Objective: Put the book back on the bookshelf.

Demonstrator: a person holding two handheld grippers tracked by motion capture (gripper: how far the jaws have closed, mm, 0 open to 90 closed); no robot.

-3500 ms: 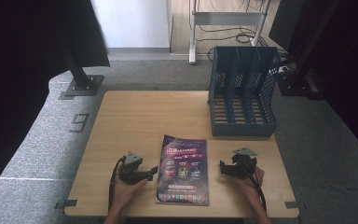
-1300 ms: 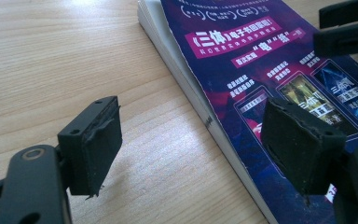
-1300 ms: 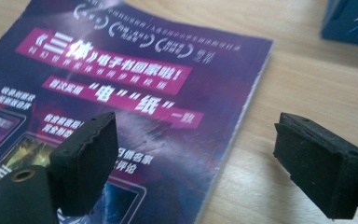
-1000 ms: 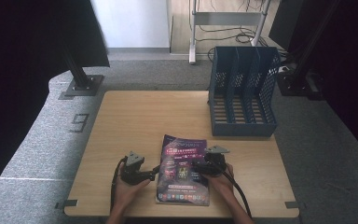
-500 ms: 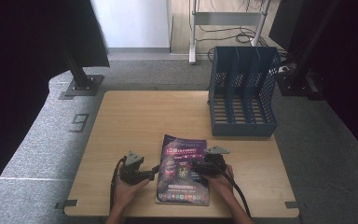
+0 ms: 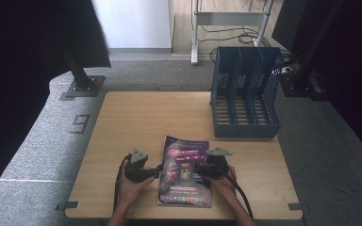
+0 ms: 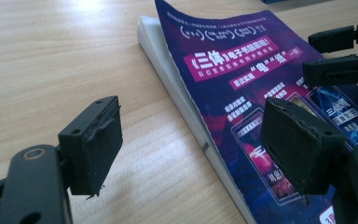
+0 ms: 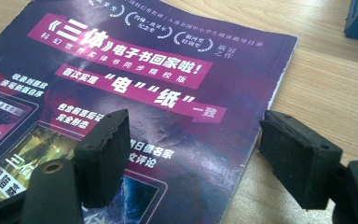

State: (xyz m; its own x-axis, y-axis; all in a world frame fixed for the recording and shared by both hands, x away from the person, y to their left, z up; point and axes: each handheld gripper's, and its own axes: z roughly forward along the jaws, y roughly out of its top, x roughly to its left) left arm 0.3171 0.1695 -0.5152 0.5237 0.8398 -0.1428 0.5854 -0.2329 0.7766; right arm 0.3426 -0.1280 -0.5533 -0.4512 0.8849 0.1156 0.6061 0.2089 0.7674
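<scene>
Sitting on the wooden tabletop (image 6: 136, 122): blue file rack (image 6: 246, 92) well beyond both sets of fingers, empty slots facing up. Purple magazine (image 6: 185, 171) lies flat between the two grippers, cover up, far corner of cover curling. Left gripper (image 6: 156, 169) at magazine's left edge, fingers (image 7: 93, 142) spread, straddling that edge, nothing pinched. Right gripper (image 6: 199, 170) over magazine's right side, fingers (image 8: 103, 156) spread, one above the cover, the other past its spine edge over bare wood, nothing pinched.
</scene>
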